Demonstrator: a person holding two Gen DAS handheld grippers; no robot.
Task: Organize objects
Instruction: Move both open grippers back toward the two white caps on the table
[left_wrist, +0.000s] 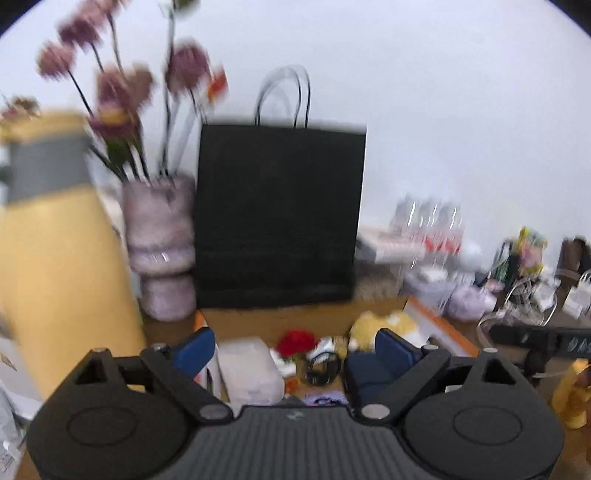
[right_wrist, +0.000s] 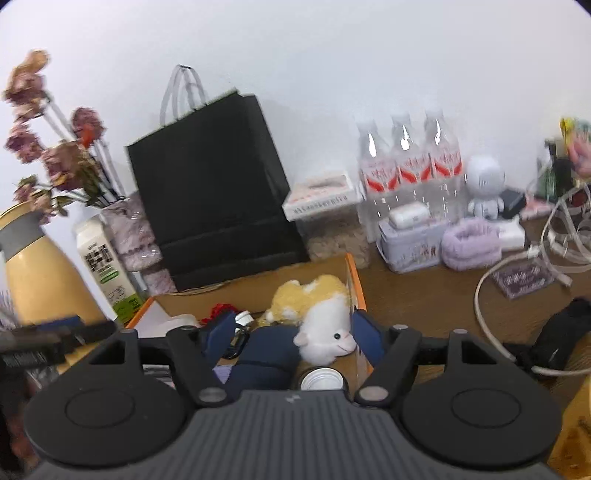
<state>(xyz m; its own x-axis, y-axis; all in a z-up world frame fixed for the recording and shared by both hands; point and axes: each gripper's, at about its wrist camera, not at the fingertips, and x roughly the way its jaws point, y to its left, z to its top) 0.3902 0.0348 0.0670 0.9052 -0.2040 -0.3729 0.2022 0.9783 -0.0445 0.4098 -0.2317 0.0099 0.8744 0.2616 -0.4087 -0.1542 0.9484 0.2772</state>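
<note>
Over an open brown cardboard box with orange flap edges (right_wrist: 354, 275), both hand-held grippers are hovering with their blue-padded fingers spread wide and nothing between them. From the right wrist view, the right gripper (right_wrist: 293, 332) is sitting just above the near end of the box, and a white and yellow plush toy with a smiling face (right_wrist: 321, 317) is lying inside the box directly ahead, its white head between the two fingertips but apart from both pads. A navy blue soft bundle (right_wrist: 266, 354) is lying in the box just below the plush, beside a round silver-lidded jar (right_wrist: 320, 380). The left gripper's black body is showing at the left edge of this view.

From the left wrist view, which is blurred, the left gripper (left_wrist: 295, 350) is released too, poised over the same box. A translucent white plastic container (left_wrist: 251, 373) is lying just inside the left finger, a small red item (left_wrist: 295, 341) and a black looped strap (left_wrist: 323, 367) are lying between the fingertips further in, and the yellow plush (left_wrist: 384, 325) is sitting close to the right finger.

Behind the box a tall black paper bag with thin handles (right_wrist: 214, 192) is standing upright against the white wall. Left of it are a pinkish vase holding purple dried flowers (left_wrist: 162, 251), a white milk carton (right_wrist: 103, 266) and a tall yellow flask with a grey band (left_wrist: 55, 251). Right of the bag three clear water bottles with red labels (right_wrist: 410, 166) are standing on the brown wooden table (right_wrist: 424, 302).
</note>
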